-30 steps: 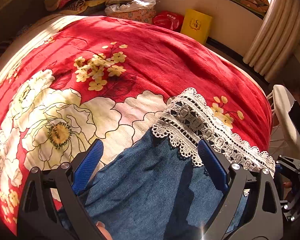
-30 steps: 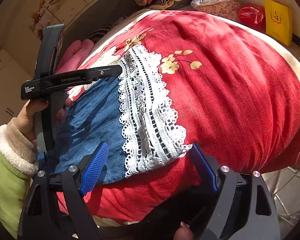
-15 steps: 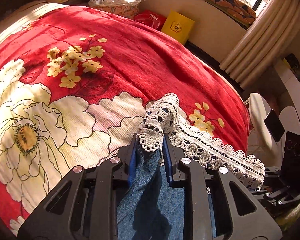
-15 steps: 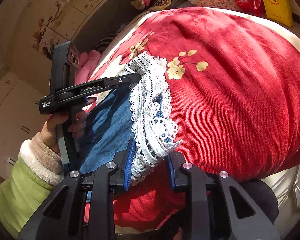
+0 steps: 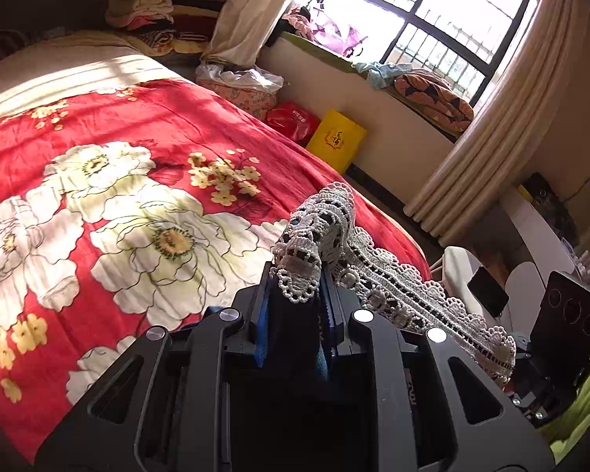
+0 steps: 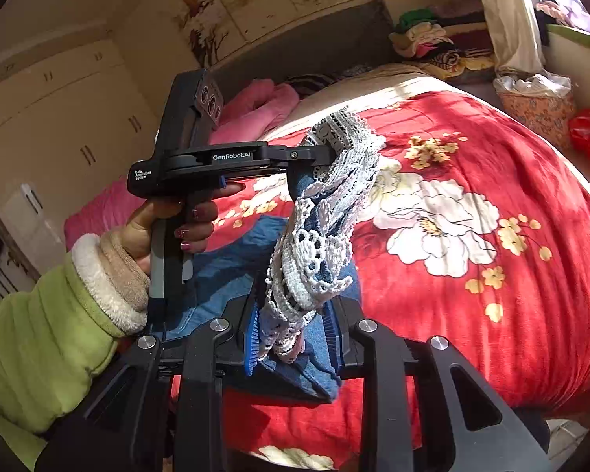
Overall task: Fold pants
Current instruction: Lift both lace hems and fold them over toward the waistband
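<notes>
The pants are blue denim point(image 6: 232, 271) with a wide white lace hem point(image 6: 322, 232). My left gripper point(image 5: 295, 306) is shut on one corner of the lace hem point(image 5: 314, 236) and holds it above the bed. My right gripper point(image 6: 293, 334) is shut on the other corner of the hem. The lace stretches between the two grippers, lifted off the bed. The left gripper also shows in the right wrist view point(image 6: 310, 157), held by a hand in a green sleeve. The rest of the denim lies on the red flowered bedspread point(image 6: 472, 181).
The bed point(image 5: 98, 196) fills the left. Past its far edge stand a yellow bag point(image 5: 336, 139), a red bag point(image 5: 293, 120) and a flowered bag point(image 5: 240, 90) below a window sill. Pink pillows point(image 6: 255, 110) lie at the headboard. A white chair point(image 5: 458, 271) stands at the right.
Both grippers closed on the lace hem corners, then lifted them up off the bedspread. The hem now hangs in the air between them.
</notes>
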`<state>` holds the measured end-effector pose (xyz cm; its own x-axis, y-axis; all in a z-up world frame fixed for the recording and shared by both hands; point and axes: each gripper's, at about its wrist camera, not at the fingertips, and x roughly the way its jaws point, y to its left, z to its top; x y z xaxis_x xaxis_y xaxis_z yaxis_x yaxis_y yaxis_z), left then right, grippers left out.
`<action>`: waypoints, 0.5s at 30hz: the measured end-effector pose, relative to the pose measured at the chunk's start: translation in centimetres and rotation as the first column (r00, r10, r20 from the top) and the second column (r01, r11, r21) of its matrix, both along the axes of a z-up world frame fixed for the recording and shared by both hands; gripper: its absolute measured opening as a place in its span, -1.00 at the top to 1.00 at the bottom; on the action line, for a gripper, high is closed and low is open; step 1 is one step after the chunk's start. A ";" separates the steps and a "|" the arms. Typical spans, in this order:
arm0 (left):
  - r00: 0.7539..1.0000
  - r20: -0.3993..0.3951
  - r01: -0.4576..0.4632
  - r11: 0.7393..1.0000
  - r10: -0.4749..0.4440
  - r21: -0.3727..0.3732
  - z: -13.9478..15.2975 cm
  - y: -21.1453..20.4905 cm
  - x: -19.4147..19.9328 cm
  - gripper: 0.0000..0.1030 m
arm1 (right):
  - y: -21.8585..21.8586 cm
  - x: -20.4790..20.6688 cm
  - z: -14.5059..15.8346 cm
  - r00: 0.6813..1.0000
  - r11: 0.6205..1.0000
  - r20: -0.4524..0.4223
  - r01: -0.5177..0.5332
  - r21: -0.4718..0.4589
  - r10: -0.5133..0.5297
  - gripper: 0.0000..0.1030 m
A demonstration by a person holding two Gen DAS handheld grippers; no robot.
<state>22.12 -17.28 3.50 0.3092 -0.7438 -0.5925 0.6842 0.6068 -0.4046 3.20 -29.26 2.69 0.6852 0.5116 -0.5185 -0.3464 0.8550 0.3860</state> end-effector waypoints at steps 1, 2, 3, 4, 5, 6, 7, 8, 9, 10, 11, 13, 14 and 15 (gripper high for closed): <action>1.000 -0.003 -0.023 1.000 0.023 0.002 -0.5 1.1 -0.4 0.73 | 1.2 0.2 -0.4 1.000 0.999 -0.009 -0.023 -0.022 0.023 0.50; 0.999 -0.018 -0.049 0.999 0.049 0.001 -1.1 2.2 -0.6 0.73 | 2.4 0.5 -1.0 0.999 0.998 -0.019 -0.044 -0.041 0.043 0.50; 0.996 -0.038 -0.075 0.997 0.075 0.003 -1.9 3.3 -0.5 0.72 | 3.5 0.8 -1.6 0.998 0.996 -0.036 -0.062 -0.062 0.060 0.50; 0.993 -0.056 -0.103 0.995 0.104 0.014 -2.7 4.2 -0.5 0.71 | 4.6 1.0 -2.3 0.995 0.993 -0.056 -0.082 -0.085 0.077 0.50; 0.988 -0.075 -0.131 0.991 0.132 0.025 -3.5 5.1 -0.5 0.67 | 5.7 1.2 -2.9 0.993 0.989 -0.069 -0.099 -0.112 0.091 0.50; 0.983 -0.097 -0.156 0.987 0.158 0.026 -4.1 6.0 -0.6 0.64 | 6.7 1.3 -3.5 0.992 0.983 -0.076 -0.110 -0.146 0.100 0.50; 0.976 -0.121 -0.178 0.984 0.179 0.018 -4.8 6.9 -0.8 0.63 | 7.8 1.3 -4.0 0.990 0.975 -0.082 -0.127 -0.183 0.114 0.50; 0.969 -0.144 -0.202 0.979 0.201 0.007 -5.0 8.1 -1.0 0.47 | 8.6 1.2 -4.4 0.989 0.967 -0.084 -0.139 -0.215 0.123 0.50; 0.959 -0.167 -0.233 0.972 0.229 -0.006 -5.4 9.1 -1.1 0.31 | 9.5 0.8 -5.0 0.988 0.959 -0.083 -0.145 -0.245 0.128 0.49; 0.949 -0.185 -0.264 0.964 0.255 -0.022 -5.5 10.2 -1.5 -0.04 | 10.3 0.6 -5.3 0.987 0.951 -0.084 -0.155 -0.268 0.137 0.45; 0.940 -0.204 -0.290 0.956 0.275 -0.047 -5.5 11.3 -1.8 -0.15 | 11.1 0.4 -5.4 0.985 0.944 -0.082 -0.168 -0.284 0.151 0.44; 0.927 -0.236 -0.324 0.941 0.293 -0.102 -5.2 13.3 -2.4 -0.19 | 12.3 0.2 -5.9 0.981 0.928 -0.079 -0.194 -0.319 0.178 0.35; 0.920 -0.247 -0.340 0.933 0.304 -0.119 -5.1 14.1 -2.6 -0.24 | 12.8 0.0 -6.1 0.978 0.920 -0.083 -0.210 -0.332 0.193 0.27; 0.914 -0.259 -0.352 0.927 0.311 -0.129 -5.0 14.8 -2.9 -0.25 | 13.4 -0.1 -6.3 0.974 0.914 -0.087 -0.225 -0.336 0.208 0.22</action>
